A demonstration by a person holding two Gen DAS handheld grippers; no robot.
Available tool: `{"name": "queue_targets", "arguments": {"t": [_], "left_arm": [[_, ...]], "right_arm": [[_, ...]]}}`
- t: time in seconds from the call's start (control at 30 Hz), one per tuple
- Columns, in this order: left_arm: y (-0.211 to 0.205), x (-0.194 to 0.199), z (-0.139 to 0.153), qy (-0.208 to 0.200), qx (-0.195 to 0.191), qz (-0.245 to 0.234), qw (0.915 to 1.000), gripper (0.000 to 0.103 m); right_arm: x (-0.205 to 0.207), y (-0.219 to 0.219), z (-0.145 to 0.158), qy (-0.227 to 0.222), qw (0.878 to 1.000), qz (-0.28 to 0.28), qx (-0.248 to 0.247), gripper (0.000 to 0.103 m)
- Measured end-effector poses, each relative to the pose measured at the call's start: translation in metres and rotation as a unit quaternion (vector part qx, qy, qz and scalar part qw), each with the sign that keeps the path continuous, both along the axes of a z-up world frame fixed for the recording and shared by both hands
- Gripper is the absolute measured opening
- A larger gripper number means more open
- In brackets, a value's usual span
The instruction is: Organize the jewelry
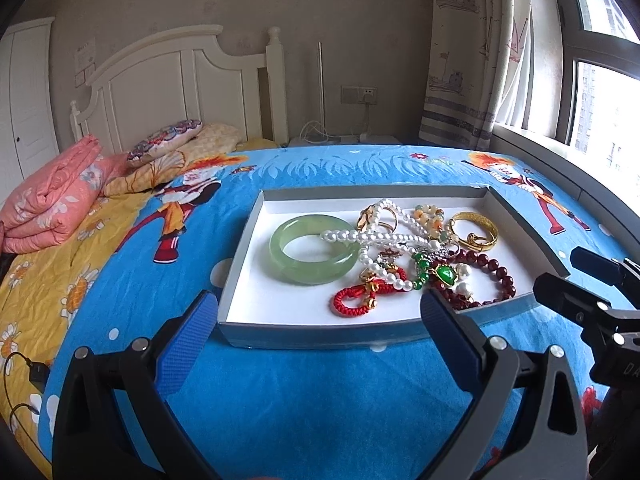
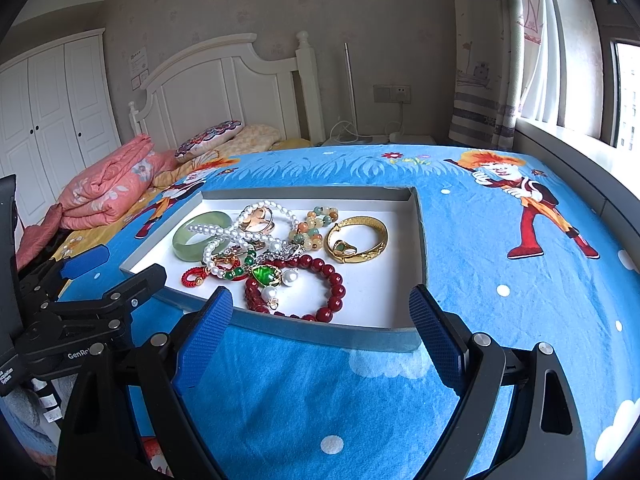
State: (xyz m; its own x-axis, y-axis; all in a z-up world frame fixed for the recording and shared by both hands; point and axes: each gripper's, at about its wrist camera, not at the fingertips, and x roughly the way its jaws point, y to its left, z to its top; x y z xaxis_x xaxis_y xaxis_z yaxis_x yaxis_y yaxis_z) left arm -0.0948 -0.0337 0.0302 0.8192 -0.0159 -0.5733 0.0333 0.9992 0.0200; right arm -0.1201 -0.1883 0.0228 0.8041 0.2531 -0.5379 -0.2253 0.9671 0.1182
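A shallow grey tray with a white floor lies on the blue bedspread. In it lie a green jade bangle, a pearl necklace, a gold bangle, a dark red bead bracelet, a red cord bracelet, a green pendant and a pale bead bracelet, partly tangled. My left gripper is open and empty at the tray's near edge. My right gripper is open and empty at the tray's near right corner.
A folded pink quilt and pillows lie at the bed's left by the white headboard. A window and curtain are on the right. Each gripper shows at the edge of the other's view.
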Motion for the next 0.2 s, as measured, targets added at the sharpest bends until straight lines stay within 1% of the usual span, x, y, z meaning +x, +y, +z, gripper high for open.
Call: {"name": "queue_targets", "arguments": {"t": [0.07,0.1,0.17,0.2], "left_arm": [[0.0042,0.0033,-0.0028,0.03,-0.017,-0.013,0.9993,0.1],[0.0059,0.0034,-0.0046,0.042,-0.019,-0.014,0.9988,0.1],[0.0088,0.0018,-0.0088,0.064,-0.014,-0.008,0.9978,0.1],[0.0097,0.0003,-0.0108,0.073,-0.01,-0.008,0.9972,0.1]], "right_arm": [[-0.0011,0.0009,0.0004,0.0,1.0,0.001,0.004,0.086],[-0.0023,0.0015,0.0005,0.002,1.0,0.001,0.004,0.086],[-0.0052,0.0033,0.0003,0.014,1.0,0.005,0.004,0.086],[-0.0064,0.0034,-0.0018,0.029,1.0,0.004,0.003,0.086]]}}
